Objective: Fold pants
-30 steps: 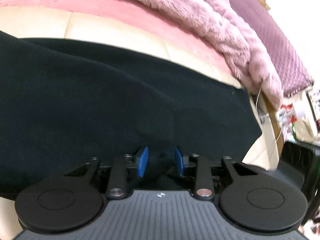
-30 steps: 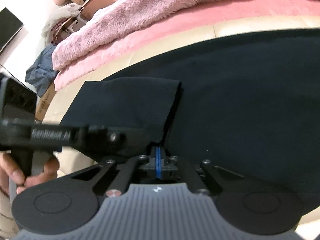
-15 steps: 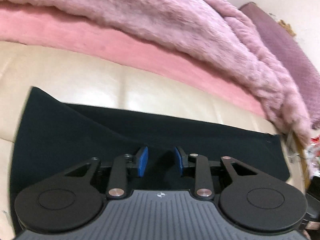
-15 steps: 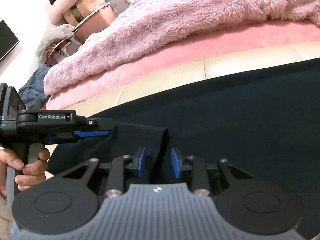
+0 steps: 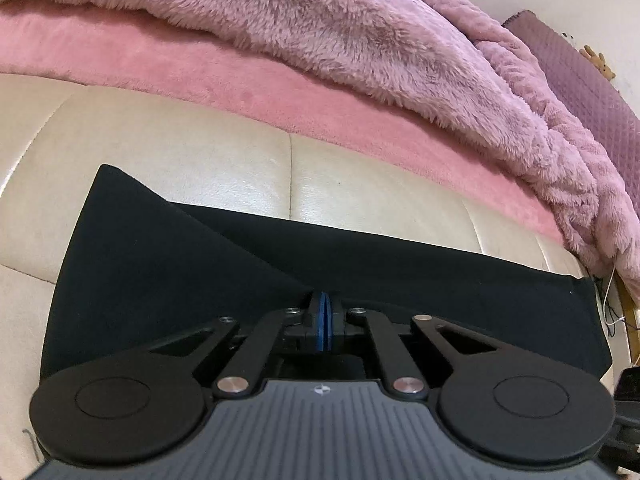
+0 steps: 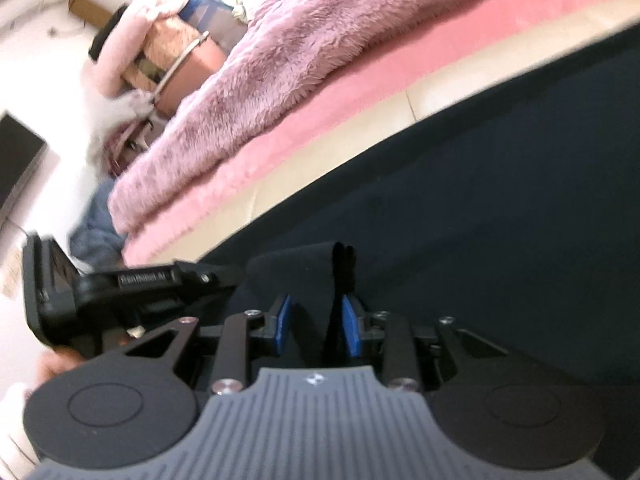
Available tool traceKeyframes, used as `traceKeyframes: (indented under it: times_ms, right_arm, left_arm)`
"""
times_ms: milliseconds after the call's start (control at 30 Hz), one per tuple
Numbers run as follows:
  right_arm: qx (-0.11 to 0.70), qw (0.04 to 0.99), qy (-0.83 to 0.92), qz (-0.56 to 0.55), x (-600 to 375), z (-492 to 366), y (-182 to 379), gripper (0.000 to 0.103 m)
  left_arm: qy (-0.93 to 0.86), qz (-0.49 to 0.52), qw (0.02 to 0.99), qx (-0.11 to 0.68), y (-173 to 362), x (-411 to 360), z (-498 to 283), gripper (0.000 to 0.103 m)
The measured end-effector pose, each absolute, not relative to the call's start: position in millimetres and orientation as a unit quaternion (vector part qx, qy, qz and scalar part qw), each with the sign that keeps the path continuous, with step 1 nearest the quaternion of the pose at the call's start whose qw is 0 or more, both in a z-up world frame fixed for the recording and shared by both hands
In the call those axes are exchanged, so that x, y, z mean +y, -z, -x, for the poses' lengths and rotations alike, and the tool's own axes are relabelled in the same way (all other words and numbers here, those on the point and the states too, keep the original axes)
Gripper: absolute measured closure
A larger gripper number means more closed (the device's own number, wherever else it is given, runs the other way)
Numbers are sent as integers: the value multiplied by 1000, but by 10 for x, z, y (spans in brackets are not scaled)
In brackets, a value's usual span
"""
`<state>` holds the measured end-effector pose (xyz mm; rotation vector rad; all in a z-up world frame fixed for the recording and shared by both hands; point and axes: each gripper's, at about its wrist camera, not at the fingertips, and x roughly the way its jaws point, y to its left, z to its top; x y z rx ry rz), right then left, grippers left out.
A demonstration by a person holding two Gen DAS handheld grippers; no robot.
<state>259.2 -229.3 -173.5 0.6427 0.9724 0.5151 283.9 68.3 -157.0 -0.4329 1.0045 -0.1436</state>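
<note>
Dark navy pants lie spread on a cream leather cushion. In the left wrist view my left gripper is closing; its blue pads meet on a raised fold at the pants' near edge. In the right wrist view the pants fill the right half. My right gripper has its blue pads apart and closing slightly, with an upright fold of the pants between them, not pinched. The left gripper's body shows just to its left, with a person's hand on its handle.
A fluffy mauve blanket and a pink sheet lie behind the pants. A purple quilted cushion is at the far right. Off the left end stand boxes, blue cloth and a dark screen.
The left gripper moved to the pants' edge, then closed its pads on the fabric. The right gripper went from shut to open and has rolled, tilting its view.
</note>
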Motion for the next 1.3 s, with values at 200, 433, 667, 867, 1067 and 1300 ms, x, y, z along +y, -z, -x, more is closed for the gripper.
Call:
traceKeyframes:
  times_ms: [200,433,667,867,1067,1300]
  right_arm:
    - [467,755,-234,-396,-2383,-2634,1897,100]
    - [454,779,-239,-361,-2249,-2649,1454,103]
    - [423,815,-258,-300,-2232,-2677,512,103]
    - [404,838,-264,-256,-2523,-2760,-373,103]
    - [386,860,-240,-230,-3078,-2733,-983,103]
    - [388,884,-178,-192,-3807,-2732,-1217,103]
  left_arm:
    - [71,203,853,476,1524,678,-2836,96]
    - [56,249,881,398,944,1035,-2462,86]
    - [13,259,893,367,604,1498,-2001,85]
    - [23,273,889,366,605,1446,-1816,85]
    - [60,271,886,372,611,1169,-1828,85]
    - [95,240,885,387,641,780,-1939,85]
